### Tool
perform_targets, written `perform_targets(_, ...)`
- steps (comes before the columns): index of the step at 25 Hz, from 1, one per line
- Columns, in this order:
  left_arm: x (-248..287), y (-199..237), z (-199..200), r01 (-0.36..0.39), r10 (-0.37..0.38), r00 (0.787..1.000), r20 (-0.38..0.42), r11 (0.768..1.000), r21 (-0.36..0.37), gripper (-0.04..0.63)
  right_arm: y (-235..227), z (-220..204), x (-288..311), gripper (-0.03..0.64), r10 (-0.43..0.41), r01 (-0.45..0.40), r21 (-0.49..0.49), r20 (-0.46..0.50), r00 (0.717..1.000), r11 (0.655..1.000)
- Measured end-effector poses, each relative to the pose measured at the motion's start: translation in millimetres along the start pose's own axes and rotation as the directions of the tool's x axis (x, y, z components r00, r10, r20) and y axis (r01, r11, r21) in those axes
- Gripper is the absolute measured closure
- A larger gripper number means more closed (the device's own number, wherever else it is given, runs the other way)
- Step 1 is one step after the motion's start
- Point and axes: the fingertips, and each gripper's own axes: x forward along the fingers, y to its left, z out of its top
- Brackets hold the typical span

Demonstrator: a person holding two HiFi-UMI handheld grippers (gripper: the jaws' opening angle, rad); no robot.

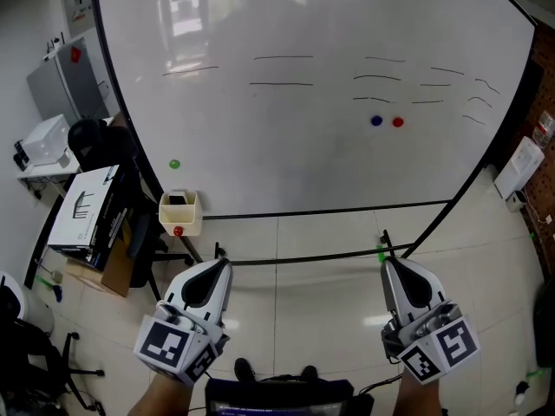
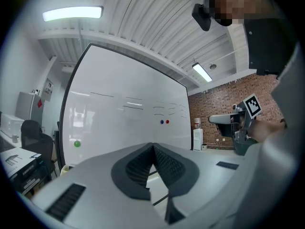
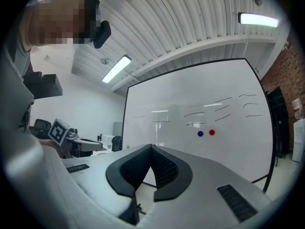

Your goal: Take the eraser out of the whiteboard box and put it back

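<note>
We are facing a large white whiteboard in a black frame, which is filling most of the head view and carrying a few short dark pen strokes across its upper half. Below it the pale tiled floor is showing, crossed by black bars. We are holding the grey left gripper and the grey right gripper low in front of us, well apart from each other, both pointing toward the board without touching it. In each gripper view the two dark ribbed pads are meeting at their tips with nothing between them, so both grippers are closed and empty. The small cream plastic whiteboard box is hanging at the board's lower left corner, ahead of the left gripper and apart from it. The dark eraser is sitting inside that box, only its top showing in the open mouth. A round red magnet is sticking to the box's front, a green magnet is sitting on the board just above the box, and a blue magnet and a second red magnet are sitting side by side toward the board's right.
</note>
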Motion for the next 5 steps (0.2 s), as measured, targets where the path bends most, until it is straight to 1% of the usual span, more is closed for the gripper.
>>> perform_targets(5,1.4,0.3,4.1,0.008,-0.008,1.000,0.008,1.000,-0.003,0.568,0.5,-1.2,1.9,0.598,0.001,-0.001,0.008,-0.006,1.000,1.000)
